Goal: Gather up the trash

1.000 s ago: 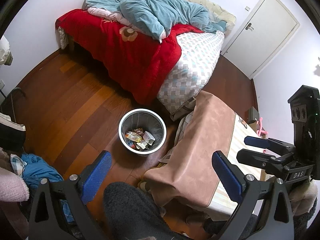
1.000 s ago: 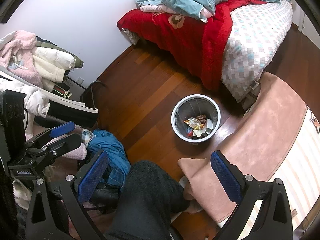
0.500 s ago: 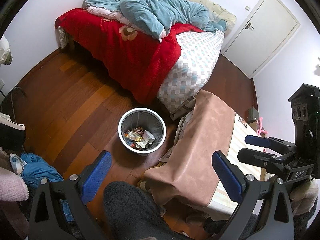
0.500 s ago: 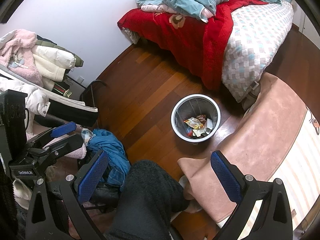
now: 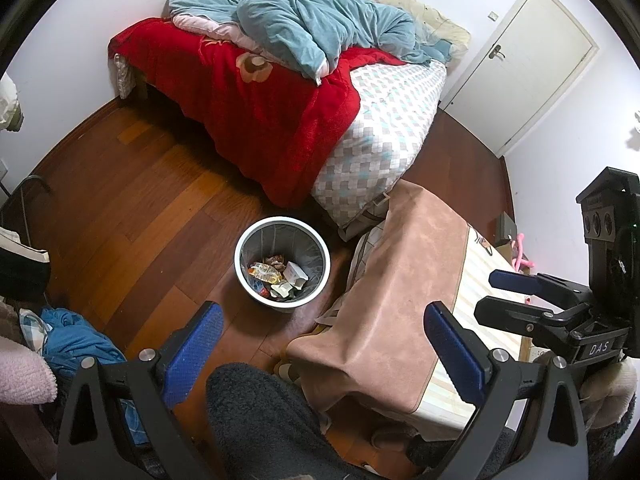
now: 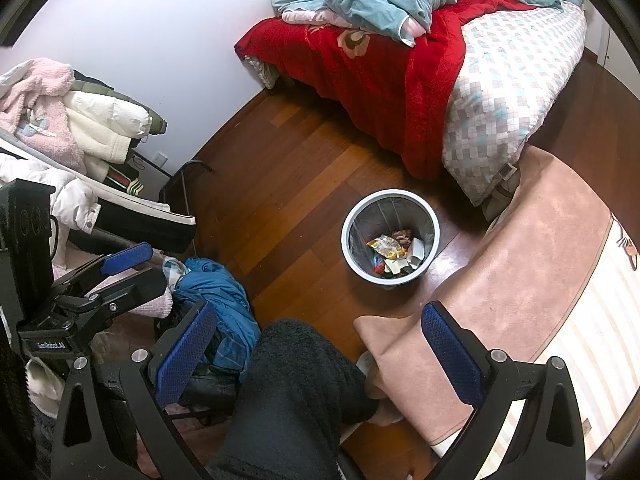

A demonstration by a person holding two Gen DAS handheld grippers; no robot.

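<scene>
Seemingly with nothing loose in sight, both the left gripper (image 5: 320,350) and right gripper (image 6: 316,346), jaws apart and empty, should scan slowly before reaching, since the trash (image 5: 277,276) lies inside the bin (image 5: 244,258) on the floor (image 5: 152,200).

Even, fairly bright indoor light, no hard shadows. Soft glare on the glossy brown wooden floor (image 5: 160,184) beside the round grey trash bin (image 5: 256,236). Strong fisheye bend and black vignette at all corners. Both views sharp, no motion blur.
</scene>
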